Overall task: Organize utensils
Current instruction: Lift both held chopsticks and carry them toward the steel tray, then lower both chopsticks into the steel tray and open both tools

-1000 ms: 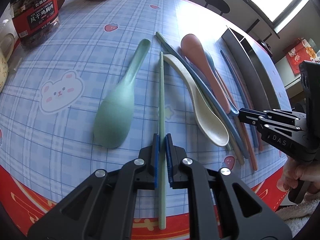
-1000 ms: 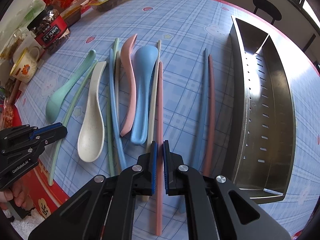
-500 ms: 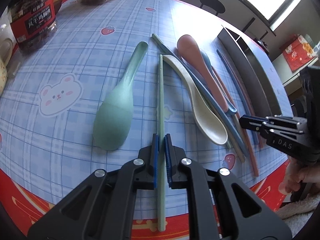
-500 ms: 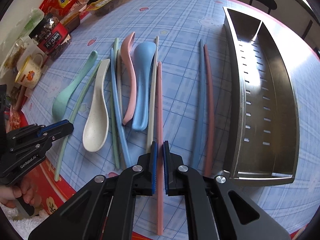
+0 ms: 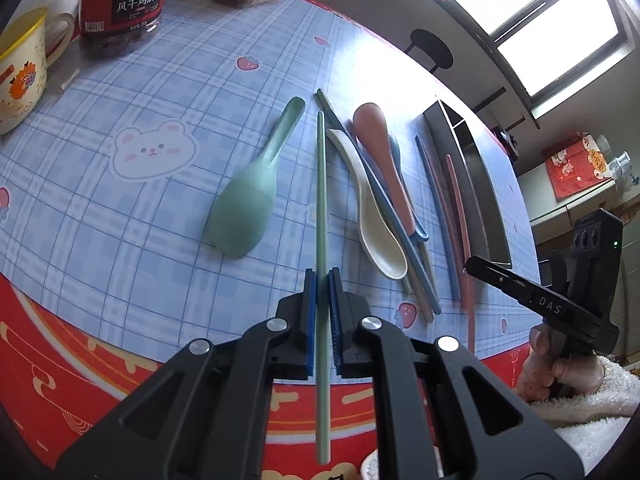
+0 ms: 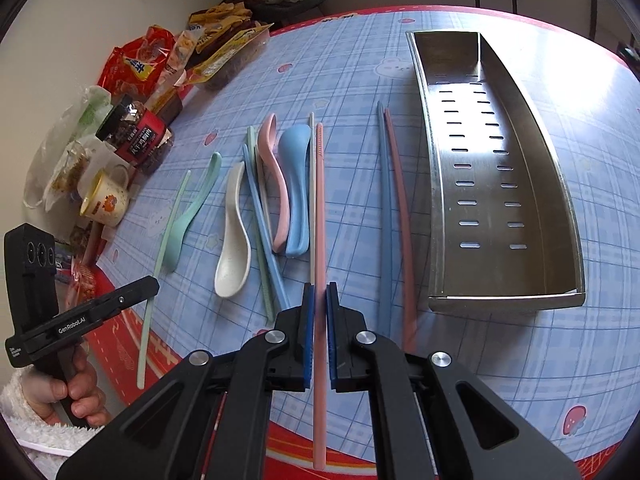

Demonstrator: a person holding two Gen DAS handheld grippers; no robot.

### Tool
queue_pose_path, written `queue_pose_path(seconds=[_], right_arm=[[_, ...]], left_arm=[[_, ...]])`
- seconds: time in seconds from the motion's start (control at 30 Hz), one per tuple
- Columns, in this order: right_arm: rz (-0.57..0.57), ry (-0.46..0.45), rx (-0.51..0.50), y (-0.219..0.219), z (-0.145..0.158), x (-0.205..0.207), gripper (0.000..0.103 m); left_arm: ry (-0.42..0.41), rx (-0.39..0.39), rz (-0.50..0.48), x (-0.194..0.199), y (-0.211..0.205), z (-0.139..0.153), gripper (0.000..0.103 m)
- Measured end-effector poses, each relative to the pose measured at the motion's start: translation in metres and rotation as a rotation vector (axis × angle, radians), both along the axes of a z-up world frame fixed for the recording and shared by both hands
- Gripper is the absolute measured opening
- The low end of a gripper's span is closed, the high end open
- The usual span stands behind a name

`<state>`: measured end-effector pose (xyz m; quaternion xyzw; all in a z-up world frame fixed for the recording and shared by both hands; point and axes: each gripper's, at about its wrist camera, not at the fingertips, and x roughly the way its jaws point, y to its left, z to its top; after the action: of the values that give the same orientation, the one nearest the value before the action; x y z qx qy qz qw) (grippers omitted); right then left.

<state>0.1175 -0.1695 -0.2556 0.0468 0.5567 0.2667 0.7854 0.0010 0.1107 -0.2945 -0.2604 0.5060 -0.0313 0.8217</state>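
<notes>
Seen from the right wrist, the rack (image 6: pixel 560 184) lies on the bench (image 6: pixel 352 64) at the far right. Just left of it lie two chopsticks (image 6: pixel 394 200) side by side. Further left, spoons (image 6: pixel 296 184) and more chopsticks lie crowded lengthwise, some overlapping. At the bench's left edge stand a jar (image 6: pixel 138 138) and a mug (image 6: pixel 106 200), snack packets (image 6: pixel 208 48) behind them.

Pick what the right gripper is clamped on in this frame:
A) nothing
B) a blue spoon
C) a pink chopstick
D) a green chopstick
C: in the right wrist view the right gripper is shut on the pink chopstick, which runs straight between its pads.
</notes>
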Motion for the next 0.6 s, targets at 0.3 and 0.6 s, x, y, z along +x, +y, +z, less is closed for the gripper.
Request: queue_pose_path(seconds=[0.3,0.6], right_arm=[[-0.011,-0.038,0.026,0.003,0.019,0.012,0.006],[-0.096,-0.064,0.052,-0.032,0.038,0.038,0.006]], left_arm=[[-0.018,-0.081,0.014,0.019,-0.002,0.030,0.010],[0.011,-0.143,-0.024,0.066,-0.030,0.051,0.010]])
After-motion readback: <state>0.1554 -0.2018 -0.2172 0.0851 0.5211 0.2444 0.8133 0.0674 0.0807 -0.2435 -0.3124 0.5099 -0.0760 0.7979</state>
